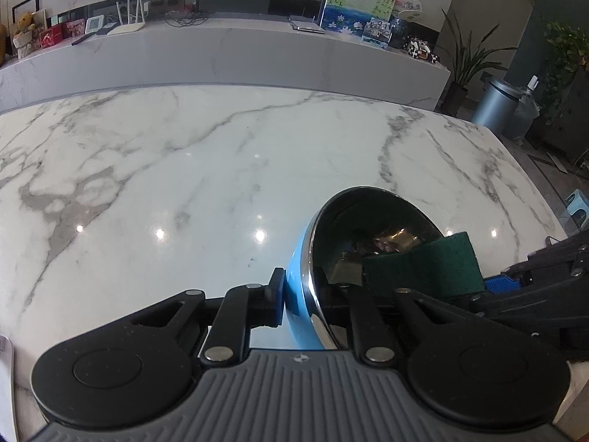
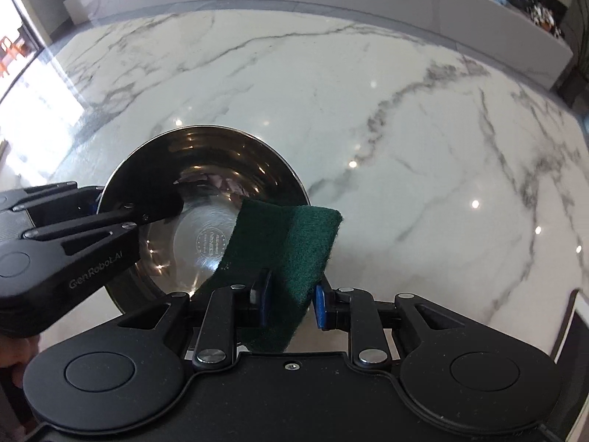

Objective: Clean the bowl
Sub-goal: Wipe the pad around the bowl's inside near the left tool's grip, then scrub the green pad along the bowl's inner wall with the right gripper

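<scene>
Marble tabletop (image 2: 368, 118) carries everything, wide and glossy, so nothing stops a bowl from sliding; you keep the clamp firm. Bowl (image 2: 206, 169), one only, steel inside and blue outside, sits tilted near your edge of the table, mouth turned toward the right gripper. Left gripper (image 1: 298, 294) is clenched on the bowl's rim, one pad on the blue outer wall and the other finger inside the steel. Right gripper (image 2: 291, 300) is grasping the green scouring pad (image 2: 294, 243), one only, with the pad's free end sticking out past the fingertips over the bowl's near rim.

Step in hand, as I judge it: scrubbing the inside. To do it well:
- Press the flat face of the pad onto the steel, not its edge.
- Sweep in circles from the stamped bottom up the ribbed wall.
- Keep your left hand steady so the rim does not slip out of the pads.
- Watch the left finger inside the bowl; steer the pad around it, then you will probably need to re-grip to reach the covered patch.
- Don't let the pad fold; it is held near one end and looks floppy.

Count: tabletop one, bowl one, scouring pad one, grippers two. Dirt inside the bowl: cannot tell, reflections hide it.
</scene>
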### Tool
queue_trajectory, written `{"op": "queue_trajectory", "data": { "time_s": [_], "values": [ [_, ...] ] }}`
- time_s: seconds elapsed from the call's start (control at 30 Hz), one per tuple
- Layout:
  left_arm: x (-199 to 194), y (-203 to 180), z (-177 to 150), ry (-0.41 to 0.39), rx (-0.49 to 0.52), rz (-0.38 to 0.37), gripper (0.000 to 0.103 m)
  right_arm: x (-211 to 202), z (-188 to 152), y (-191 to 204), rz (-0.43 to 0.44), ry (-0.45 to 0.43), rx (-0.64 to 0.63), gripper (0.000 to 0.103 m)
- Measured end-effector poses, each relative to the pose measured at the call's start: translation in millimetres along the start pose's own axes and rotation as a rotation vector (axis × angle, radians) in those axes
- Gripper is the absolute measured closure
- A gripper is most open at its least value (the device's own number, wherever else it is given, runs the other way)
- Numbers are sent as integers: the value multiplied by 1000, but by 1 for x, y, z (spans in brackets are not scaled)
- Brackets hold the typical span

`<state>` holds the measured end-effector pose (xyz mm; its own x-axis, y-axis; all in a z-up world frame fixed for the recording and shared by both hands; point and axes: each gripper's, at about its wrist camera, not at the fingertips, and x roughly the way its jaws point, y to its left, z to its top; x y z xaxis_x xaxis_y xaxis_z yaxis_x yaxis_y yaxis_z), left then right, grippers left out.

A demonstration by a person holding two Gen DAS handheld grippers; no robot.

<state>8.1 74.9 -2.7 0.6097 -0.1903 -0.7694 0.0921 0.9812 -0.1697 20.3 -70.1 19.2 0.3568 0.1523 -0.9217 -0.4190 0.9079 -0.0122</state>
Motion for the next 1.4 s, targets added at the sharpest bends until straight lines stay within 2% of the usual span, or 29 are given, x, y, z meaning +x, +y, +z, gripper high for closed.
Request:
{"op": "queue_trajectory", "data": {
  "time_s": [0.2,0.33,0.53,0.8,0.9,1.0,1.17,1.4],
  "values": [
    [2,1,0,13,7,13,89,2,6,19,-104,-61,-221,82],
    [2,-1,-1,24,41,27,90,0,8,18,-98,-60,-228,82],
    [2,-3,-2,27,35,34,90,-4,13,3,-32,-28,-83,82],
    [2,-1,-2,34,24,35,89,-6,5,-25,149,108,253,82],
    [1,-2,-2,33,29,34,89,-5,1,-29,173,114,287,82],
    [1,-3,-2,31,35,31,90,-6,0,-22,133,92,234,82],
    [0,0,-1,26,24,7,90,-5,1,1,9,30,16,82],
    [-3,5,2,10,1,-3,90,-3,-2,24,-118,-75,-293,82]
  ]
}}
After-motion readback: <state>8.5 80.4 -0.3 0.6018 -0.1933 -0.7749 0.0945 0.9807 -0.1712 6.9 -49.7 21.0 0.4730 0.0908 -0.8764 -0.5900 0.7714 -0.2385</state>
